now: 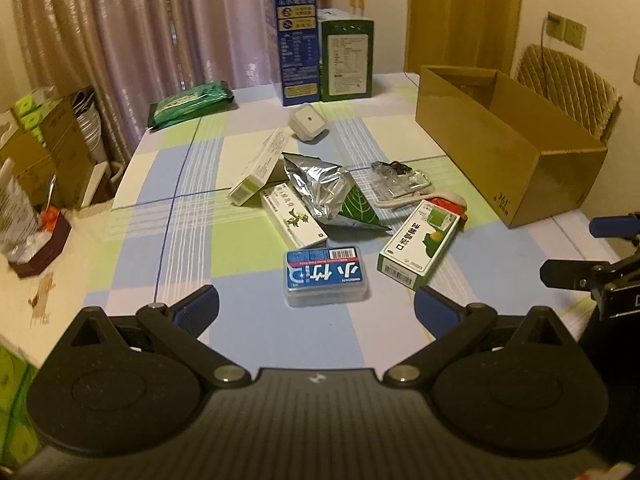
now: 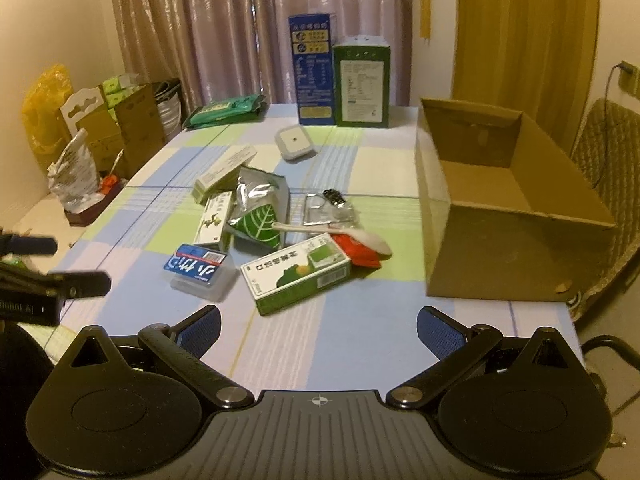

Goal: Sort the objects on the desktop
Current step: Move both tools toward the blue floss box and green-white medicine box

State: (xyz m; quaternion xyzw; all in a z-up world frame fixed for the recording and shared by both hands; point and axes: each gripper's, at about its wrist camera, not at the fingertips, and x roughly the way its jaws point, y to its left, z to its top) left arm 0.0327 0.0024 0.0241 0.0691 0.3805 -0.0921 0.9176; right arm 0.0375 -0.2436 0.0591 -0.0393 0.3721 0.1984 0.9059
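Both the left gripper (image 1: 316, 306) and right gripper (image 2: 319, 326) gape wide, holding nothing, low in frame. Mid-frame lies a clear plastic case with blue label (image 1: 325, 277) beside a green-and-white medicine carton (image 1: 418, 243); the open brown cardboard box (image 2: 500, 216) sits right.

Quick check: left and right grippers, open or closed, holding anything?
Left gripper: open, holding nothing.
Right gripper: open, holding nothing.

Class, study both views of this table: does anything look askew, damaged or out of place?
Yes. The torn foil pouch lies crumpled open mid-table, and a white box leans tilted against the pile instead of lying flat.
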